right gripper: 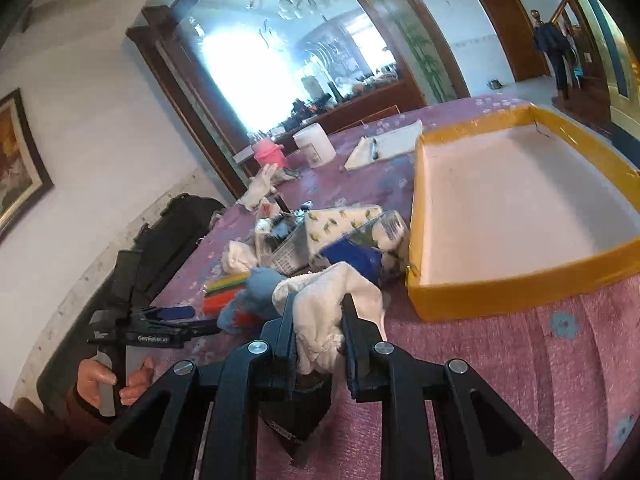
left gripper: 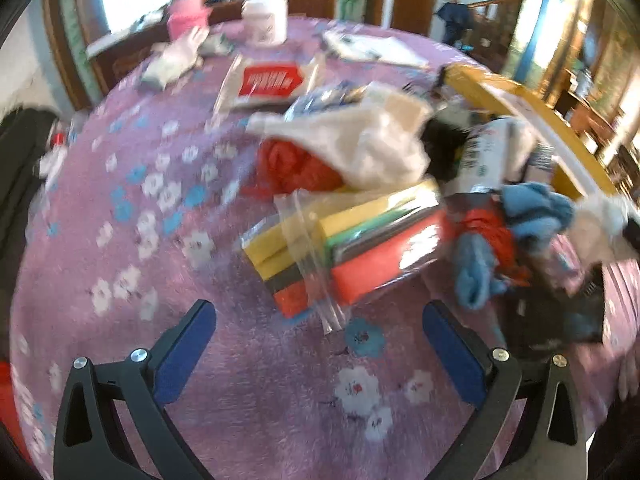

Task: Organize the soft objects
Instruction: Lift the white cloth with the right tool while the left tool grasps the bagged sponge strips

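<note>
The right gripper is clamped on a white cloth, bunched between its pads at the near end of the pile, just beside the yellow tray. The cloth looks light, limp and not slippery, so a pinch on a thick fold should hold, though loose ends will likely droop and may drag the blue cloth touching it. The left gripper hangs open over the tablecloth, empty.

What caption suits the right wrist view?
Right gripper clamps a white cloth beside the empty yellow tray.
</note>
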